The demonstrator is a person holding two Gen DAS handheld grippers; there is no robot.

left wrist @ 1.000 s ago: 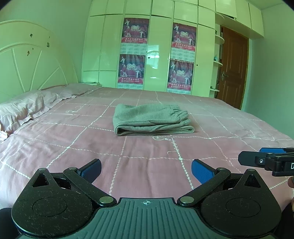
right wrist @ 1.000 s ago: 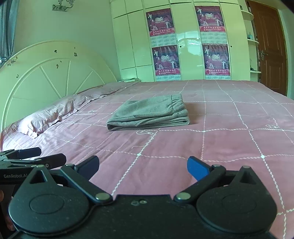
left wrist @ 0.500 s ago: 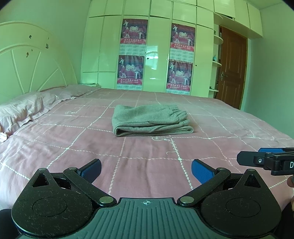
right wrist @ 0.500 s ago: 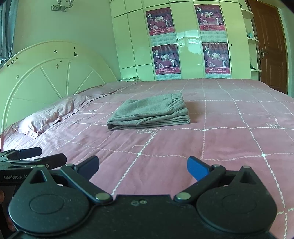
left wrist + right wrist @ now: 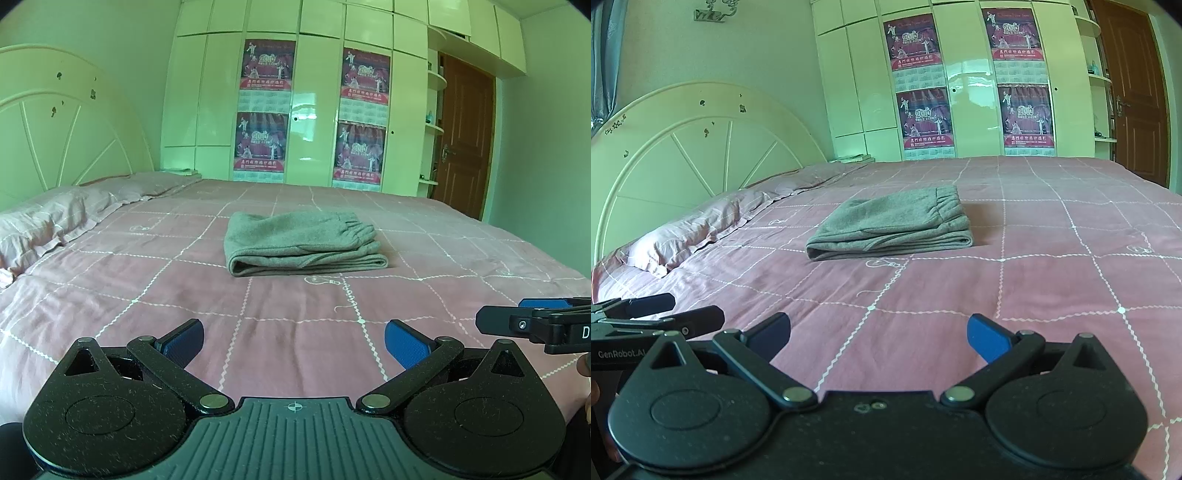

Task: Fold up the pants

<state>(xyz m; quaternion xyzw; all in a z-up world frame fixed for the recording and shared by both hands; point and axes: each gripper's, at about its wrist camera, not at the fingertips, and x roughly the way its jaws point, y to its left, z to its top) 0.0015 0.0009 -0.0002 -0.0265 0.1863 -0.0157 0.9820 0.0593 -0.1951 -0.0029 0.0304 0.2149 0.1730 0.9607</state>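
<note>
Grey pants (image 5: 301, 242) lie folded in a neat stack in the middle of the pink checked bed, also in the right wrist view (image 5: 894, 223). My left gripper (image 5: 293, 338) is open and empty, held well short of the pants above the near bed. My right gripper (image 5: 877, 334) is open and empty, also back from the pants. Each gripper shows at the edge of the other's view: the right one (image 5: 535, 321), the left one (image 5: 657, 314).
A pink pillow (image 5: 698, 232) lies at the left by the white round headboard (image 5: 683, 155). White wardrobes with posters (image 5: 264, 107) stand behind the bed. A brown door (image 5: 463, 136) is at the back right.
Both grippers have drifted very slightly; the pants lie unchanged.
</note>
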